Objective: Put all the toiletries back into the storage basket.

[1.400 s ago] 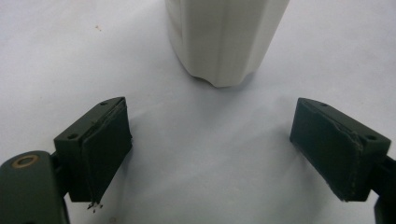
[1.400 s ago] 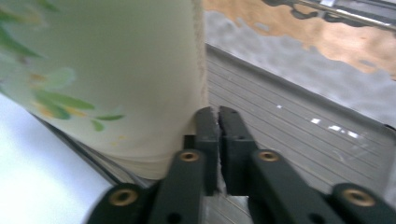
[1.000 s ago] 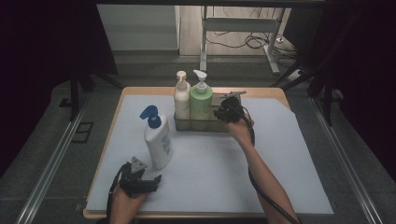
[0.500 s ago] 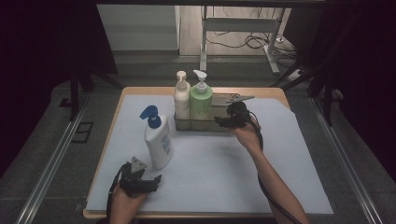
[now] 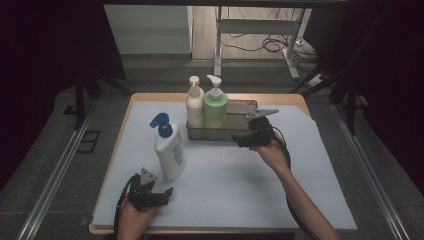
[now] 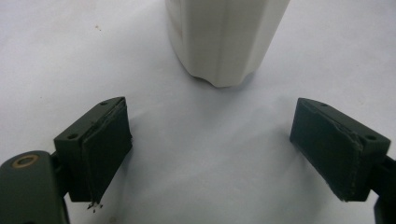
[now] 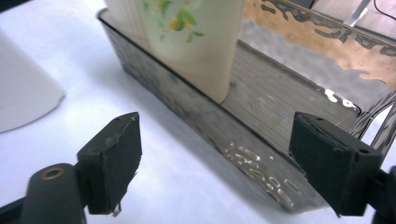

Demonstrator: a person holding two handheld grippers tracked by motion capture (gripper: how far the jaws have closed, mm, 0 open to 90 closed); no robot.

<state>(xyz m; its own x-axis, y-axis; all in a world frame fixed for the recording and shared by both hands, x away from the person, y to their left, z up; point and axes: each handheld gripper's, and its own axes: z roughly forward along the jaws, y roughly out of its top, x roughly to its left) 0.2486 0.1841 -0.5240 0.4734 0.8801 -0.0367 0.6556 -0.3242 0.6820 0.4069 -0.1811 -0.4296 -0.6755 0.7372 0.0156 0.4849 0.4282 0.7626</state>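
Near edge of the bench [image 5: 320, 200]: left gripper [image 5: 161, 194] rests open, the white bottle [image 5: 169, 155] just ahead. Farther off, the right gripper [image 5: 240, 141] has just been opening; the tray [image 7: 261, 168] looks untouched, its corner between spread fingers [image 7: 112, 161]. The right gripper view shows the green bottle [image 7: 196, 42] inside.

White bottle [image 6: 227, 39] top cut off by frame edge, green bottle [image 7: 196, 42] likewise cropped above

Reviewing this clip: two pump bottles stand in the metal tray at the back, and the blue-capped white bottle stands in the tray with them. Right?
Not quite. The high view shows the blue-capped white bottle standing on the white table cover, in front of the metal tray, not in it. The two pump bottles do stand in the tray.
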